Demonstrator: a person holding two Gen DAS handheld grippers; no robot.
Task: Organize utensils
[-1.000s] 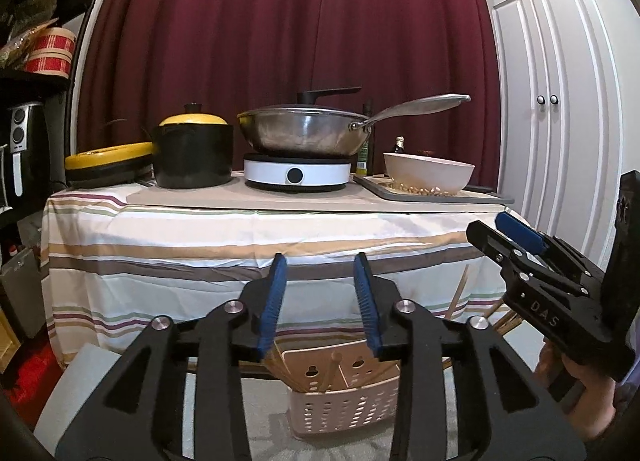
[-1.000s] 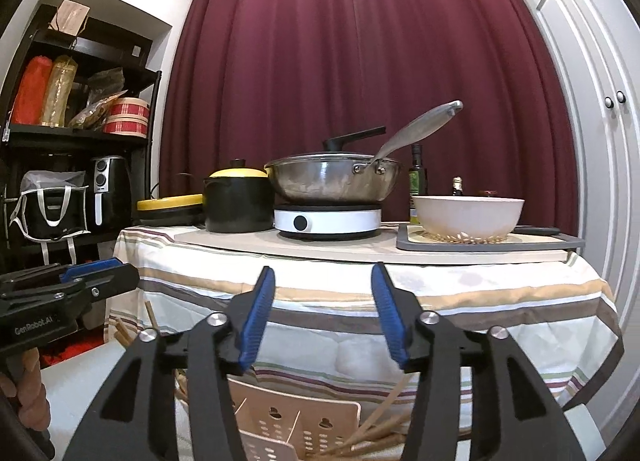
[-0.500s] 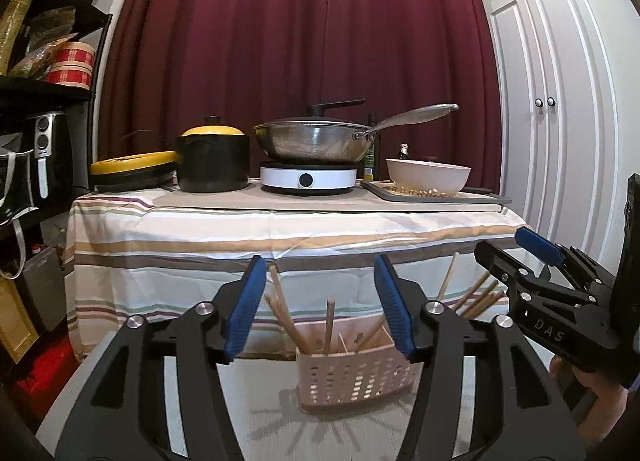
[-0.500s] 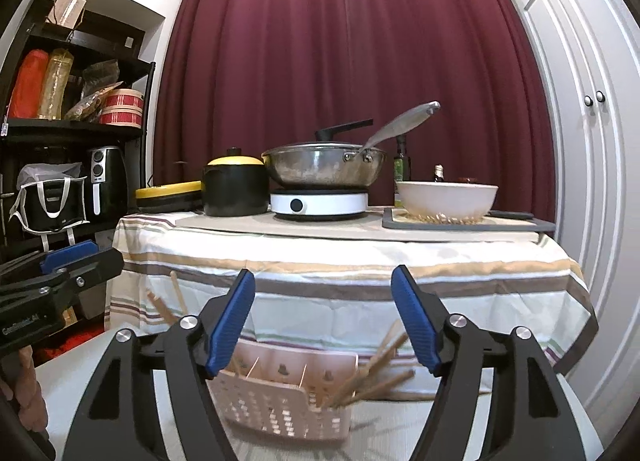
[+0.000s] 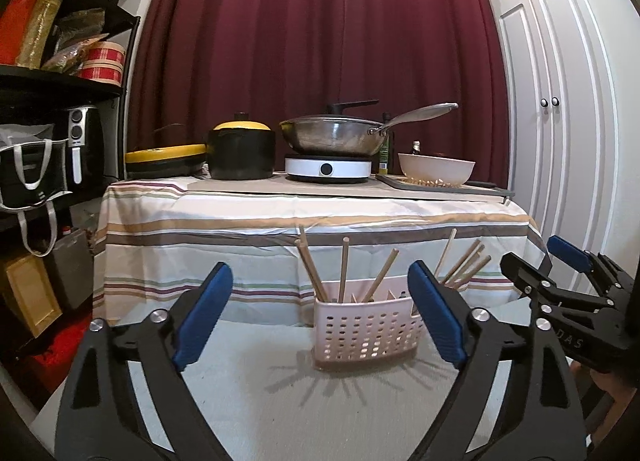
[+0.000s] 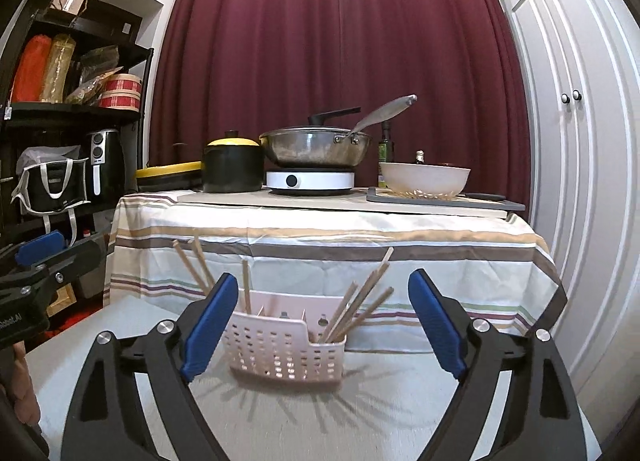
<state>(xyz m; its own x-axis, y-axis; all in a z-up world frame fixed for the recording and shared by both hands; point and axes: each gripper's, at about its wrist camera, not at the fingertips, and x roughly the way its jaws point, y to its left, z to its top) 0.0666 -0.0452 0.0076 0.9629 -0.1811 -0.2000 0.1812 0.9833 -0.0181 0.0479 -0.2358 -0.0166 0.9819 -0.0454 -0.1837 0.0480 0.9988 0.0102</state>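
Left wrist view: the left gripper point(image 5: 320, 315) is being held level over a pale surface point(image 5: 248, 373), its blue-padded jaws being opened wide with nothing gripped. A pink perforated basket point(image 5: 368, 335) is being framed just ahead, between the pads, with wooden chopsticks point(image 5: 343, 271) standing tilted in its compartments. The right gripper point(image 5: 560, 281) is being seen to the right, beside the basket.

Right wrist view: the right gripper point(image 6: 322, 315) is likewise being opened, empty. The basket point(image 6: 288, 345) is being seen ahead and slightly left of centre, chopsticks point(image 6: 360, 297) fanning out. Beyond, a striped tablecloth point(image 6: 320, 237) is being shown under a wok point(image 6: 316, 147).
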